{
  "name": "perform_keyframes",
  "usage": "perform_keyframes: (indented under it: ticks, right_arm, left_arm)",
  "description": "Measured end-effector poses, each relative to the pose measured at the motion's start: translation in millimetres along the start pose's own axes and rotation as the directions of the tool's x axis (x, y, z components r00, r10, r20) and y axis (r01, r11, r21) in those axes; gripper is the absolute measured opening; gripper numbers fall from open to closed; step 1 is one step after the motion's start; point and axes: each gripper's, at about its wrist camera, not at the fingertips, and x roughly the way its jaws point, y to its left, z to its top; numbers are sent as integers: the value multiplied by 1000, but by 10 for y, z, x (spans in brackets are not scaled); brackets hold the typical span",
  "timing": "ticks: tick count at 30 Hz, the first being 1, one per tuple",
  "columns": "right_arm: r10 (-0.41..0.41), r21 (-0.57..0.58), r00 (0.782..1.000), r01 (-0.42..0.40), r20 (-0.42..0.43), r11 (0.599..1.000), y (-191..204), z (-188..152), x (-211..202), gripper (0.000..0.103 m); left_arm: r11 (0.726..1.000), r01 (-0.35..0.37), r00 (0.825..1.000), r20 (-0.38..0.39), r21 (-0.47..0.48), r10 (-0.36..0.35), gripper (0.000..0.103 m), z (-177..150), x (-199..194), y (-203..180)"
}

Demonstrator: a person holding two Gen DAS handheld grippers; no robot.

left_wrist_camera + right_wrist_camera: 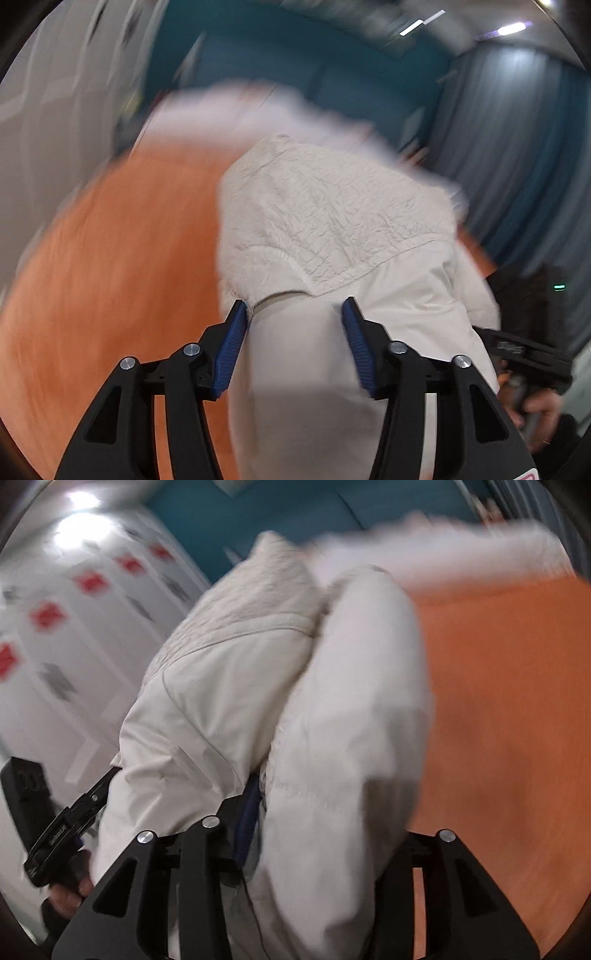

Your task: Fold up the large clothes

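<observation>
1. Cream jacket (332,229) with fleece-lined hood: bunched, lifted above the orange table surface (110,277).
2. Left gripper (295,332): clamped on a jacket fold, above the table.
3. Right gripper (314,812): draped in jacket fabric; grip cannot be told.

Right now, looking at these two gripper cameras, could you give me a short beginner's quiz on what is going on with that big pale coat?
1. True or false: the cream-white padded coat with a fleecy lining lies over a green surface.
2. What sits between the blue ribbed pads of the left gripper: A) a sock, B) coat fabric, C) nothing?
3. Fill in: in the right wrist view, a thick bunch of coat fabric hides one finger of the right gripper, and the surface beside it is ____.

Key
1. False: the smooth orange table surface lies under it.
2. B.
3. Orange.
</observation>
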Motion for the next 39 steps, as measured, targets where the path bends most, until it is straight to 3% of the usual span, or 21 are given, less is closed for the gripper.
perform_keyframes:
  ticks: [1, 2, 3, 6, 8, 11, 13, 15, 18, 20, 23, 26, 32, 37, 39]
  right_arm:
    - [-50, 53, 997, 54, -62, 997, -166, -158, 163, 35]
    - [-10, 123, 999, 16, -48, 992, -361, -353, 145, 37]
    - [41, 157, 999, -38, -12, 987, -452, -438, 47, 37]
    - [8, 187, 999, -17, 50, 982, -667, -551, -351, 38]
    - [-21, 140, 995, 7, 100, 990, -599, -417, -606, 33]
    - [-33, 20, 990, 30, 139, 999, -317, -211, -769, 25]
    - [-35, -95, 988, 50, 152, 994, 30, -22, -777, 23]
    - [-67, -207, 984, 101, 166, 973, 382, 150, -651, 20]
    - [-137, -331, 975, 190, 175, 924, 706, 338, -390, 16]
    - [-166, -358, 971, 219, 172, 908, 811, 447, -247, 16]
    - [-209, -342, 968, 246, 142, 907, 814, 630, 45, 16]
    - [-269, -338, 958, 285, 94, 897, 752, 716, 429, 13]
    - [-349, -407, 936, 335, 41, 850, 618, 506, 963, 13]
    - [-326, -378, 945, 309, 20, 872, 576, 536, 856, 13]
    - [-253, -325, 967, 249, 30, 913, 590, 532, 535, 16]
  left_arm:
    - [1000, -16, 999, -46, -23, 15, 44, -169, 128, 103]
    - [999, -6, 997, -73, -44, 3, 44, -368, 176, 199]
    - [999, 7, 998, -61, -50, -10, 45, -462, 123, 237]
    - [999, 1, 1000, -24, -52, -2, 46, -561, -140, 278]
    - [999, 16, 1000, 13, -50, -16, 46, -517, -285, 246]
    - [998, 56, 996, 70, 5, -57, 46, -275, -405, -96]
    - [997, 67, 996, 64, 31, -69, 47, -184, -458, -299]
    - [998, 56, 998, 40, 42, -57, 47, -130, -375, -490]
    - [998, -26, 1000, -4, 59, 27, 47, -223, -171, -572]
    - [998, -54, 998, -37, 42, 55, 47, -297, -77, -516]
    - [998, -69, 994, -88, -7, 68, 47, -425, 80, -364]
    - [997, -78, 993, -89, -10, 77, 47, -499, 135, -313]
    - [998, -67, 994, -88, 12, 68, 47, -542, 215, -390]
    - [996, -92, 990, -102, 0, 92, 48, -551, 254, -383]
    - [996, -90, 990, -107, -15, 88, 48, -546, 199, -359]
